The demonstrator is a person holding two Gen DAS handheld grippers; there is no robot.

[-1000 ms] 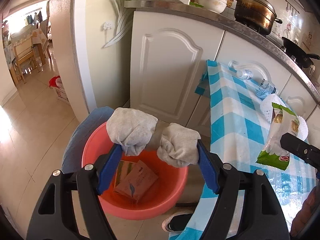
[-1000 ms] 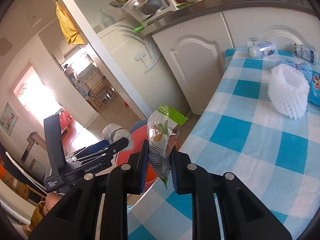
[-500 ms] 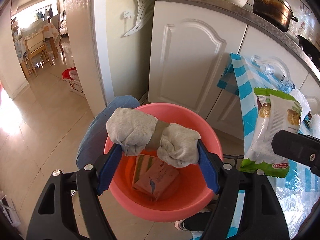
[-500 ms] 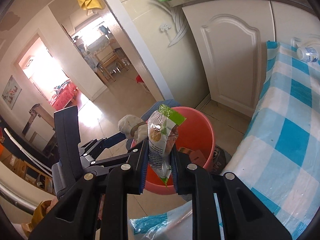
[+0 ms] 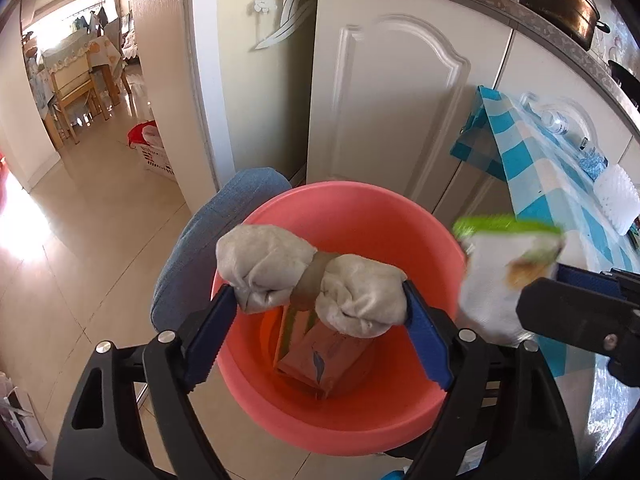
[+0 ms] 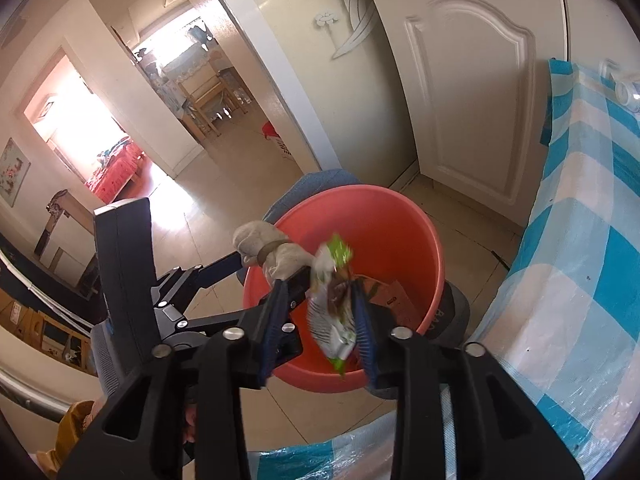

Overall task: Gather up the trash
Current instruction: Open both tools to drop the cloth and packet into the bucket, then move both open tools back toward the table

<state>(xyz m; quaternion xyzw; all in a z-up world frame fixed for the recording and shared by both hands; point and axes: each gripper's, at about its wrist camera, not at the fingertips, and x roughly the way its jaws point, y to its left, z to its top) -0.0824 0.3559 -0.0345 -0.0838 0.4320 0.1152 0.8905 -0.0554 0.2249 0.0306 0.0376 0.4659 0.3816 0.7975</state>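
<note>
While over the bucket [image 6: 400,216] | right gripper [image 6: 320,312] fingers spread, snack packet [image 6: 332,312] upright, blurred | left gripper [image 5: 320,308] clamps rag bundle [image 5: 312,284] crosswise

Tiled floor [image 5: 100,248] carries the pink bucket [image 5: 360,216], standing upright by the white cabinet doors. Red-and-white basket [image 5: 154,152] on floor near the doorway. Bench [image 6: 580,248] with blue-white checked cloth beside the bucket; white foam net [image 5: 616,196] and a blurred bottle [image 5: 556,120] lie on it.

Both wrist views look down, close, sharing red bucket [image 5: 340,216].
</note>
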